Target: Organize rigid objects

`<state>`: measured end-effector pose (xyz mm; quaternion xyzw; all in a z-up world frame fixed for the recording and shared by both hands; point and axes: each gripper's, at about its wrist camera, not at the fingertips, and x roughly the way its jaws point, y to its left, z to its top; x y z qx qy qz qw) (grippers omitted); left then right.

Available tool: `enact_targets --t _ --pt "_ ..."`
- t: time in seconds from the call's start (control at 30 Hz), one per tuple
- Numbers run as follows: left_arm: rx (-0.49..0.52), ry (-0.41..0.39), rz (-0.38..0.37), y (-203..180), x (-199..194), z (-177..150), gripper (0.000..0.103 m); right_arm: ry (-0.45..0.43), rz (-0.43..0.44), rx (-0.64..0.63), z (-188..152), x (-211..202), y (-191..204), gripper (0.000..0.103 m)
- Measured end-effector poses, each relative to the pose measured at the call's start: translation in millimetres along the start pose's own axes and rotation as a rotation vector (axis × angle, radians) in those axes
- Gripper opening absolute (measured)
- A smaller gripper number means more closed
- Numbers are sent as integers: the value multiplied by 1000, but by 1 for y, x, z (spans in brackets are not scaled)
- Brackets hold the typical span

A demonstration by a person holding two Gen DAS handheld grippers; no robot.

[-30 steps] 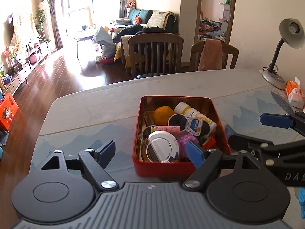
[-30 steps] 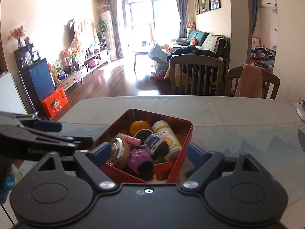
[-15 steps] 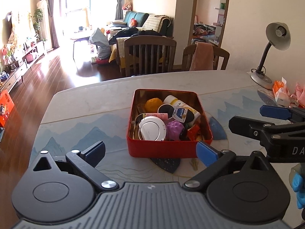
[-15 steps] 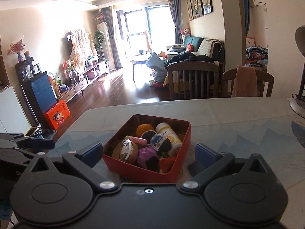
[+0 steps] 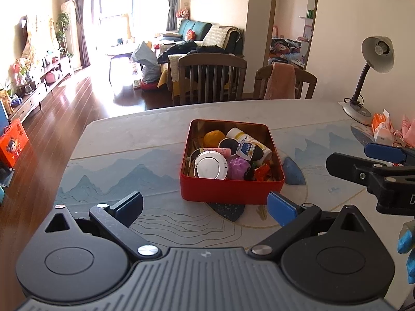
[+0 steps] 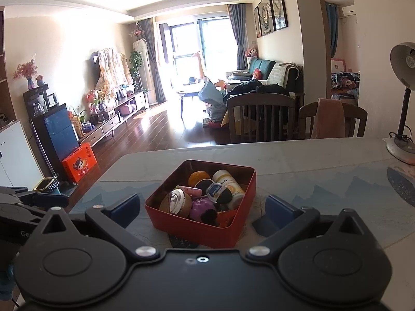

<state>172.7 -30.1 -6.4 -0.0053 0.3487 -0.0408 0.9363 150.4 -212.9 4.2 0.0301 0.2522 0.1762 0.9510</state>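
beyond both fingers (image 5: 129, 203): red tin (image 5: 230, 189).

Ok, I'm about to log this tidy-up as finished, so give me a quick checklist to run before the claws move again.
1. Left claw empty, jaws apart: ok.
2. Right claw empty, jaws apart: ok.
3. Both claws off the red tin: ok, it sits free on the table mat.
4. Items inside the tin: ok; white round lid, purple bumpy toy and white bottle lie within its walls.
5. No loose items beside the tin: ok near it; packets by the desk lamp at the far edge.
6. Tin's own lid: cannot tell.
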Motion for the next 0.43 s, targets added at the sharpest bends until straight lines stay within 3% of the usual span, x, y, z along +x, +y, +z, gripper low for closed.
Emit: enact_targets --t 0.43 --pt "-45 -6 14 7 -12 -8 102 29 3 6 -15 -1 1 103"
